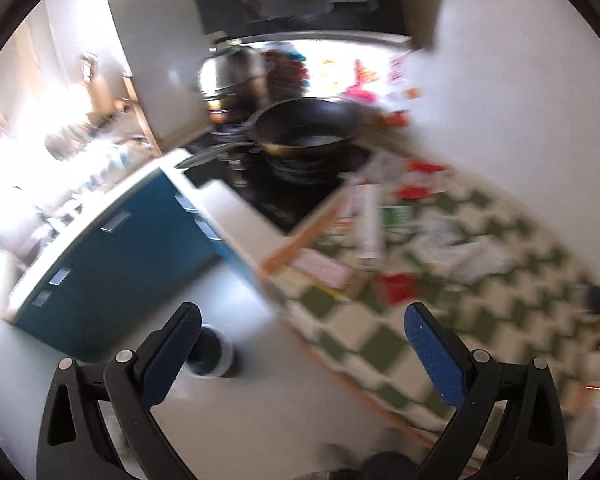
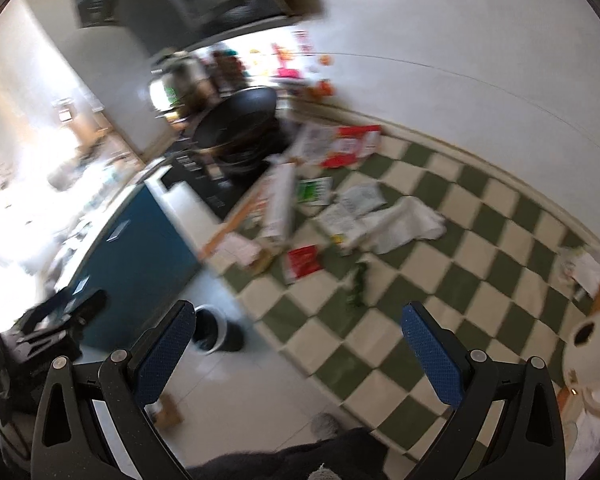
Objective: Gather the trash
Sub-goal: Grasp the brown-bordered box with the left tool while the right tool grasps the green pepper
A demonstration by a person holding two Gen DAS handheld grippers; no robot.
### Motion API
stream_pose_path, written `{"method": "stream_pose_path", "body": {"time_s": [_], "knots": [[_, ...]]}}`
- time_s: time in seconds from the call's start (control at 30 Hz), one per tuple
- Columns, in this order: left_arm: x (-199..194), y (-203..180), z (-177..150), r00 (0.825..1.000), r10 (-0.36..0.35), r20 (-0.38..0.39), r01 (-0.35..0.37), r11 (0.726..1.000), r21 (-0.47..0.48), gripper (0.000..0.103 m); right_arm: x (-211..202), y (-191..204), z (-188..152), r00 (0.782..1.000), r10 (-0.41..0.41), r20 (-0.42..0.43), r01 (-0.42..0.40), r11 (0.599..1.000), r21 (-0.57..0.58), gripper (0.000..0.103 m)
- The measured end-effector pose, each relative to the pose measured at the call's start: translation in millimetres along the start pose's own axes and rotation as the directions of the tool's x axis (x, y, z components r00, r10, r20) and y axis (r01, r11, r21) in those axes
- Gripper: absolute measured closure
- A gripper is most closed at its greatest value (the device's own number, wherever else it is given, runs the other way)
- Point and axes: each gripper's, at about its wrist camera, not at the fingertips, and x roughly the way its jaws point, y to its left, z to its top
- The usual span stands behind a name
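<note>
Trash lies scattered on a green-and-white checkered cloth [image 2: 440, 280]: a red packet [image 2: 302, 262], a long white carton [image 2: 279, 200], a green-printed wrapper [image 2: 315, 191], crumpled white paper [image 2: 404, 224], a red-and-white box [image 2: 354, 145] and a green scrap [image 2: 358, 284]. The same litter shows blurred in the left wrist view, with the red packet [image 1: 396, 286] and carton [image 1: 368, 222]. My left gripper [image 1: 302, 356] is open and empty, above the counter edge. My right gripper [image 2: 298, 354] is open and empty, short of the litter.
A small round bin [image 2: 216, 330] stands on the floor below, also in the left wrist view [image 1: 210, 354]. A black pan [image 1: 306, 126] sits on the stove [image 1: 260, 188]. Blue cabinets [image 1: 132, 256] run left. A white round object [image 2: 592, 354] sits at right.
</note>
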Motion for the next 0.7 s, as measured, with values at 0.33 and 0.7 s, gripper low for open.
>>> {"method": "stream_pose_path", "body": {"time_s": [0.33,0.7], "knots": [[162.5,4.2,-12.9,0.951,0.031,-0.308,-0.027,0.999,0.016,0.0,201.5,-68.1,-5.3,0.964,-0.18,-0.198,0.22,0.953,0.209,0.01],[314.6,12.2,-9.1,0.737,-0.339,-0.585,0.013,0.872,-0.489,0.0,323.4,-66.8,-5.3,0.918,-0.153,-0.366,0.231,0.956,0.181,0.059]]}}
